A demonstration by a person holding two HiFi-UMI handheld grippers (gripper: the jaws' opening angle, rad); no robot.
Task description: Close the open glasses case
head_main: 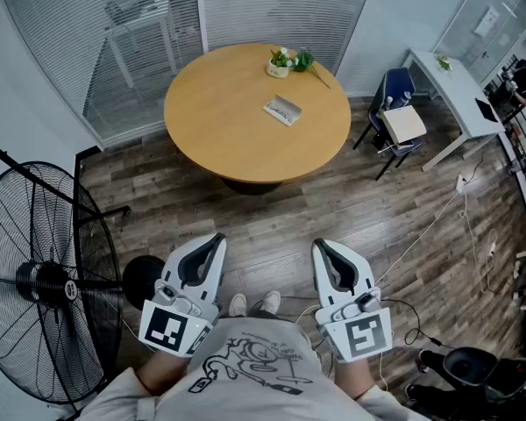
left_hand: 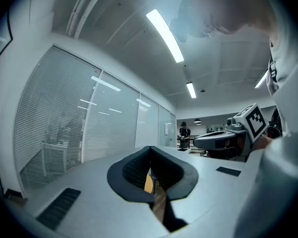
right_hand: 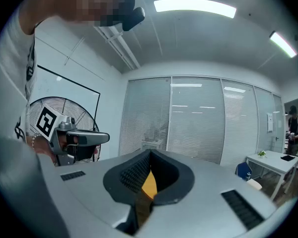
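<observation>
The glasses case [head_main: 282,110] lies open on the far right part of a round wooden table [head_main: 219,121]; it looks grey and flat from here. Both grippers are held low near my body, well short of the table and over the wooden floor. My left gripper [head_main: 216,239] has its jaws pressed together at the tips, with nothing between them. My right gripper [head_main: 321,246] stands the same way, shut and empty. In the left gripper view the left gripper [left_hand: 150,148] shows only a sliver of the table top through its jaws. The right gripper [right_hand: 150,152] does likewise.
A small potted plant [head_main: 280,62] stands at the table's far edge. A large black standing fan [head_main: 35,279] is at the left. A blue chair [head_main: 394,103] and a white desk [head_main: 456,95] are at the right, with cables [head_main: 438,226] across the floor.
</observation>
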